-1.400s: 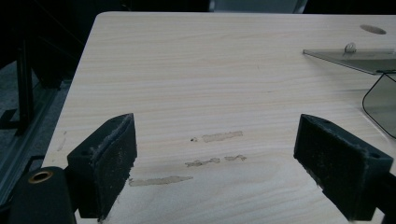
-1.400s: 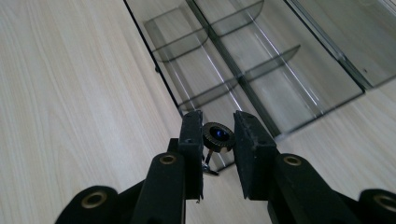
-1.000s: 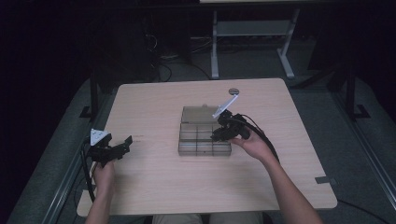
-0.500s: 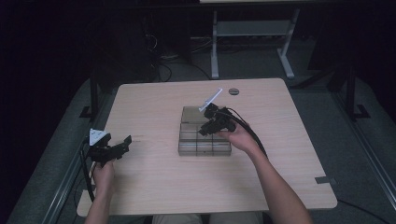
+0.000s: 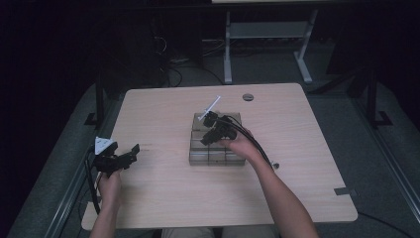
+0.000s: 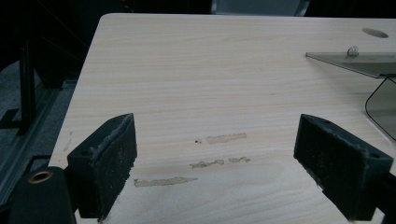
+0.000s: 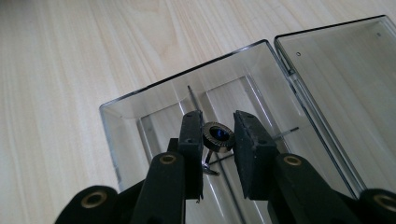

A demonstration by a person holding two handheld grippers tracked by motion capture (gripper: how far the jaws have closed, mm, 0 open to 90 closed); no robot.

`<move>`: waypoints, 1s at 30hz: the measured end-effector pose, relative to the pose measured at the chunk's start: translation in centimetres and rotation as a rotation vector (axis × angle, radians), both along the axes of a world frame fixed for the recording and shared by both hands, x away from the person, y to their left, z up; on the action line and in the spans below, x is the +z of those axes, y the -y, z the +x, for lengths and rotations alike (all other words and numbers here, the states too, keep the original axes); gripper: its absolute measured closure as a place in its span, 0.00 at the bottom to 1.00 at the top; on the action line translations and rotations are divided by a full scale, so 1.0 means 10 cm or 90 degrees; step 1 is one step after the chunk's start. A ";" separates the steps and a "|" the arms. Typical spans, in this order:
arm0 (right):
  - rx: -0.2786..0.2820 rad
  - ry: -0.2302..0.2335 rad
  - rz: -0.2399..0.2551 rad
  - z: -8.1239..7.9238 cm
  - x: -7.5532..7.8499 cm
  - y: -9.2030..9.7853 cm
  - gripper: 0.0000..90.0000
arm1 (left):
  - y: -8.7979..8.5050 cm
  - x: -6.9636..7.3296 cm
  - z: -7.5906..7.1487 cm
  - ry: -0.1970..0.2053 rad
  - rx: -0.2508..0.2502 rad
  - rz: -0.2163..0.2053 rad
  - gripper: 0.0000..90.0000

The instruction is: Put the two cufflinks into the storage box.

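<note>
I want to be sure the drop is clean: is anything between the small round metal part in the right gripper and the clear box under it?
Nothing visible blocks it. The right gripper is shut on the round metal part, right above an open compartment of the clear box; the lid lies swung open beside it.

The high view looks forward and down on the whole worktop [image 5: 163, 198] from afar; each tool view skims close above it — all three share the clear box [image 7: 154, 112].
</note>
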State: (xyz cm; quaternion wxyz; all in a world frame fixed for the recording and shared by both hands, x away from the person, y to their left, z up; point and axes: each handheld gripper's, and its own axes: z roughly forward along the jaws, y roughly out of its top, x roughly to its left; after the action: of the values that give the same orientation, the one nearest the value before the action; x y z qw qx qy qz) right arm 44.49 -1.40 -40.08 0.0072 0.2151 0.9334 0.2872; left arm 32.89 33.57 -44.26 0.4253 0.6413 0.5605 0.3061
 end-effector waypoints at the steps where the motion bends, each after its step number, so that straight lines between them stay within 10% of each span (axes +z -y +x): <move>1: -0.001 -0.001 -0.001 0.01 -0.02 -0.01 0.81 | 0.00 0.00 0.00 0.001 0.001 -0.002 0.14; 30: -0.026 -0.026 -0.023 0.17 -0.27 -0.16 0.79 | 0.01 0.02 -0.01 0.011 -0.007 -0.009 0.14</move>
State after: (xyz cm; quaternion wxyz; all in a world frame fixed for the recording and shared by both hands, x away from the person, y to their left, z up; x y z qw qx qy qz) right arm 46.22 0.25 -42.82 -0.0022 0.2398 0.9337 0.2660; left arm 32.80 33.45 -44.06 0.4359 0.6388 0.5556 0.3054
